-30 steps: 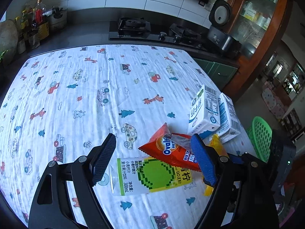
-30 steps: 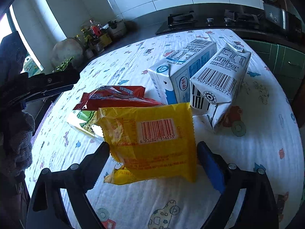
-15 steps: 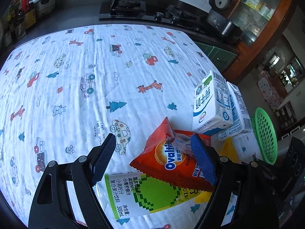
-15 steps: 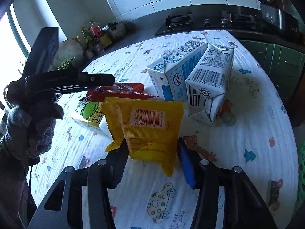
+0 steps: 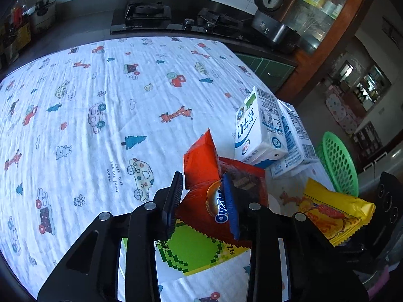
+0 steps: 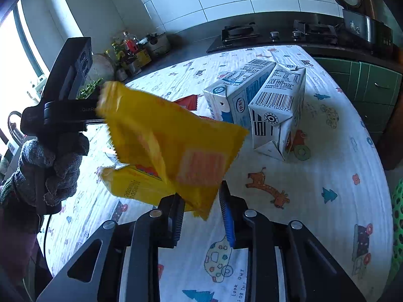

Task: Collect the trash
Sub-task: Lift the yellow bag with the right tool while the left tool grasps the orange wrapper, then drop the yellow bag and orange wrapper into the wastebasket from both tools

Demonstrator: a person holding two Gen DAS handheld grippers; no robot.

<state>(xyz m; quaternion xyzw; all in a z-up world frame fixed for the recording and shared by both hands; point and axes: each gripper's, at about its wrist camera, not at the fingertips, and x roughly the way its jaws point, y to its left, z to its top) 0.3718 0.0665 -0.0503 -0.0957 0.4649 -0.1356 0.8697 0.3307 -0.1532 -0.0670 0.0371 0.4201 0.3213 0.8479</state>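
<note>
Table (image 5: 105,115) carries two white cartons (image 6: 254,100) lying side by side, ends toward the right gripper (image 6: 201,216), which now pinches a yellow wrapper (image 6: 176,148) lifted aslant. The left gripper (image 5: 202,206), jaws just closing, nips an orange wrapper (image 5: 201,161) pointing upward.

Two milk cartons (image 5: 262,125) side by side behind snack wrapper (image 5: 201,158), wrapper on juice carton (image 5: 191,251)

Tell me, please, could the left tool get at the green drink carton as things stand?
Probably not directly. The left tool has just closed on the orange snack wrapper, which lies across the green drink carton beneath it. That wrapper would have to go into the green basket first.
</note>
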